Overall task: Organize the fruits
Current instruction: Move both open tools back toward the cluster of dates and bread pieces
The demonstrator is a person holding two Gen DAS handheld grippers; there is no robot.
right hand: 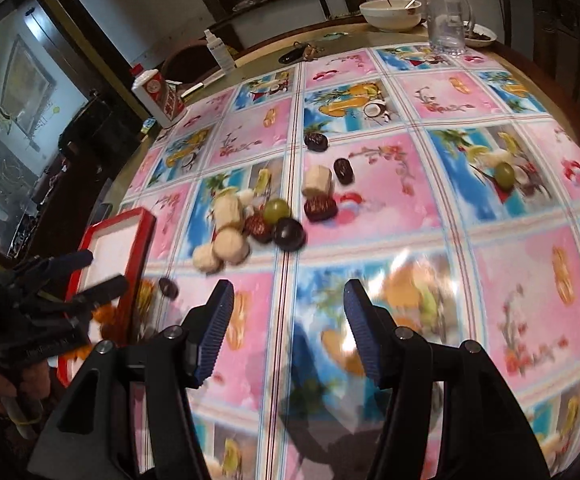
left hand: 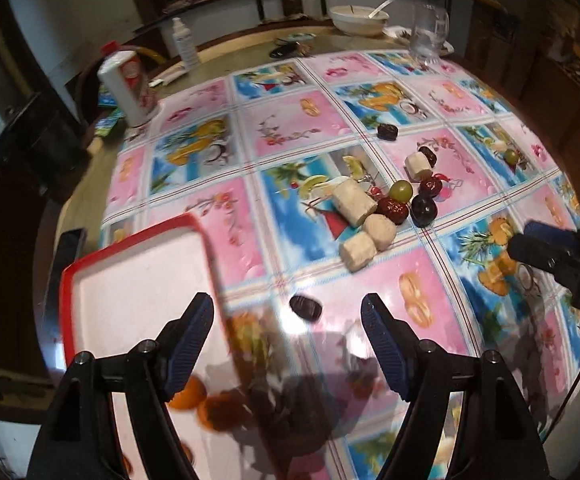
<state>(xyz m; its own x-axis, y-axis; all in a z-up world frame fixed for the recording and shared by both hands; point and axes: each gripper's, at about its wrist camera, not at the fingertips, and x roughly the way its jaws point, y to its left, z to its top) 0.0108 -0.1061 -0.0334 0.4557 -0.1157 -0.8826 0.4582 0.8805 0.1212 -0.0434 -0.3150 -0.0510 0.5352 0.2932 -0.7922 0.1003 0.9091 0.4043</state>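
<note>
A cluster of fruit lies mid-table: pale banana chunks (left hand: 353, 203) (right hand: 226, 246), a green grape (left hand: 401, 191) (right hand: 277, 209), red dates (left hand: 392, 210) (right hand: 320, 207) and a dark plum (left hand: 424, 210) (right hand: 289, 233). A single dark date (left hand: 306, 307) (right hand: 168, 288) lies just ahead of my left gripper (left hand: 288, 312), which is open and empty beside a red-rimmed white tray (left hand: 130, 280) (right hand: 110, 248). My right gripper (right hand: 289, 296) hangs open over bare tablecloth, nothing between its fingers. Another green grape (left hand: 511, 156) (right hand: 505, 175) sits far right. Orange fruit pieces (left hand: 188, 394) show under the left fingers.
At the table's back stand a white bowl with a spoon (left hand: 359, 19) (right hand: 391, 13), a glass mug (left hand: 430, 32) (right hand: 448, 18), a spray bottle (left hand: 184, 42) and a white-and-red bottle (left hand: 128, 86). Two more dark dates (left hand: 387, 131) (right hand: 316, 141) lie behind the cluster. Wooden chairs ring the table.
</note>
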